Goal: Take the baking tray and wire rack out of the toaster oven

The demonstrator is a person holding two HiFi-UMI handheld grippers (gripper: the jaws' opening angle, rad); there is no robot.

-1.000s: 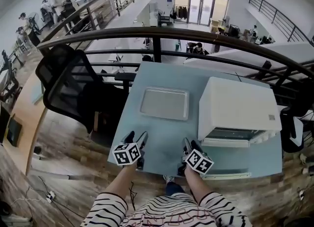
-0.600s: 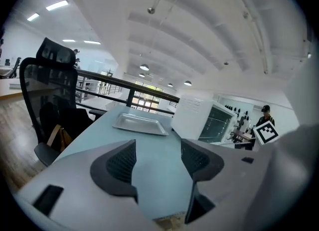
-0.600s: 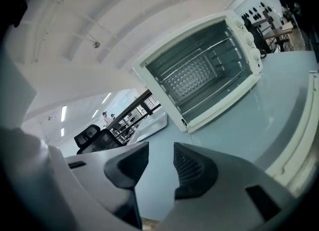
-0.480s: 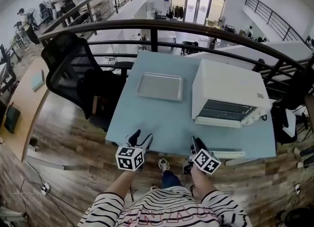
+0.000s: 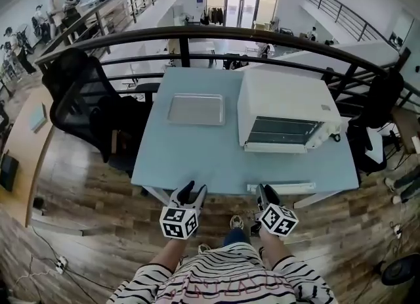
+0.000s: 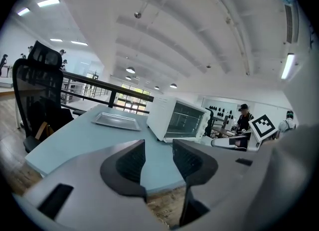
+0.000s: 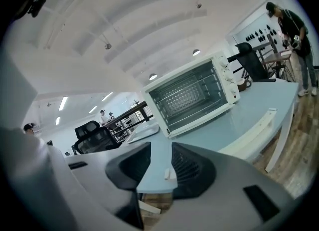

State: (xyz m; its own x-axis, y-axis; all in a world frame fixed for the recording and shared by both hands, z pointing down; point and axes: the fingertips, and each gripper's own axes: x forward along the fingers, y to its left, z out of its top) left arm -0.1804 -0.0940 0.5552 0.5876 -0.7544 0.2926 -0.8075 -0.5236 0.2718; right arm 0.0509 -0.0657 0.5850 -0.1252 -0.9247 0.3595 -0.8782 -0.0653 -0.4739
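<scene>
The silver baking tray point(image 5: 195, 109) lies flat on the light-blue table point(image 5: 190, 158), left of the white toaster oven point(image 5: 289, 115). The oven's dark glass front faces me, and a wire grid shows behind it in the right gripper view point(image 7: 192, 98). My left gripper point(image 5: 188, 197) and right gripper point(image 5: 266, 197) hang side by side just off the table's front edge, well short of both objects. Their jaws have just been closing, stand partly apart and hold nothing. The left gripper point(image 6: 158, 155) sees the tray point(image 6: 117, 120) and oven point(image 6: 179, 120) far ahead. The right gripper point(image 7: 160, 157) faces the oven.
A long white bar point(image 5: 281, 188) runs along the table's front right edge. A black mesh office chair point(image 5: 79, 99) stands left of the table. A dark curved railing point(image 5: 216, 33) runs behind it. Wooden floor lies under my grippers. People stand far off at the back left.
Both grippers have drawn back toward me, from over the table's front part to just past its edge. Their jaws have narrowed. The table, tray and oven now sit farther away in view.
</scene>
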